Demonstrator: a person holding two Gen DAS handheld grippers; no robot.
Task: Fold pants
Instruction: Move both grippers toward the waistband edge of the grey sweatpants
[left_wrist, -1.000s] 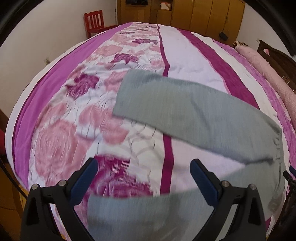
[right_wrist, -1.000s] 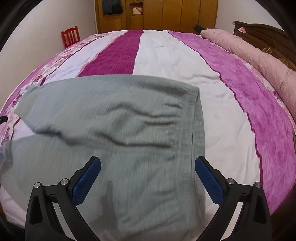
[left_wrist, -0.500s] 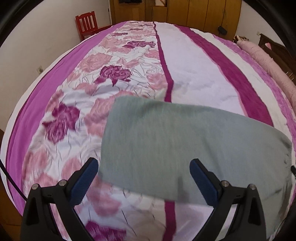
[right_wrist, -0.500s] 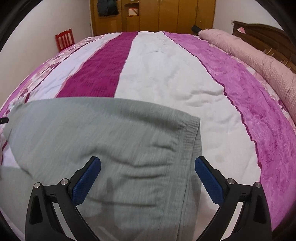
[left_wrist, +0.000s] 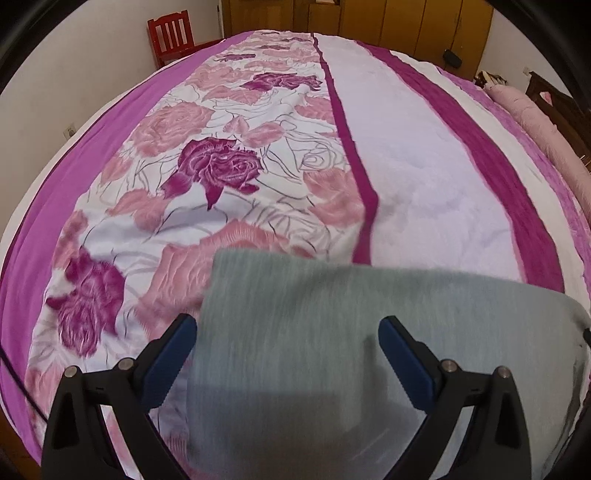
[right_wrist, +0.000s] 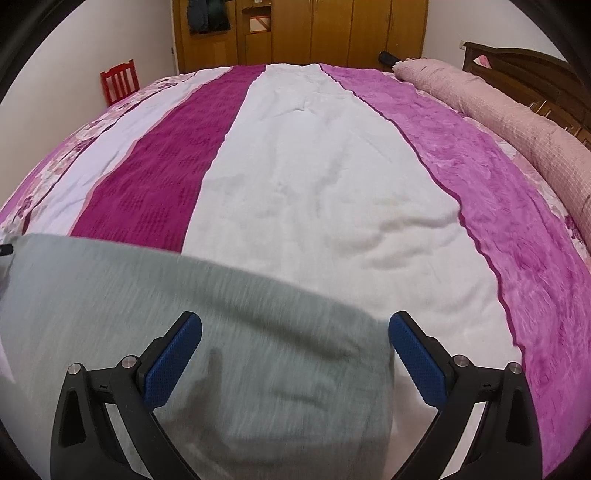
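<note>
Across the striped bed (right_wrist: 332, 192) your grey pants (left_wrist: 332, 332) now lie as one doubled panel vs splayed legs a sec ago, so w/ left hand-held gripper (left_wrist: 286, 354) and right hand-held gripper (right_wrist: 295, 354) both released, first fold looks done.

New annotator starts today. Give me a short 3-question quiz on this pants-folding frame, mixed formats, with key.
1. True or false: the left gripper is shut on the grey pants.
2. Multiple choice: what stands against the wall beyond the far left corner of the bed?
A. a blue stool
B. a red chair
C. a laundry basket
3. Fill in: along the bed's right edge, by the wooden headboard, lies a long ____ bolster.

Key:
1. False. Its fingers are spread wide, as are those of the right gripper.
2. B, the red chair.
3. Pink; see the bolster.
</note>
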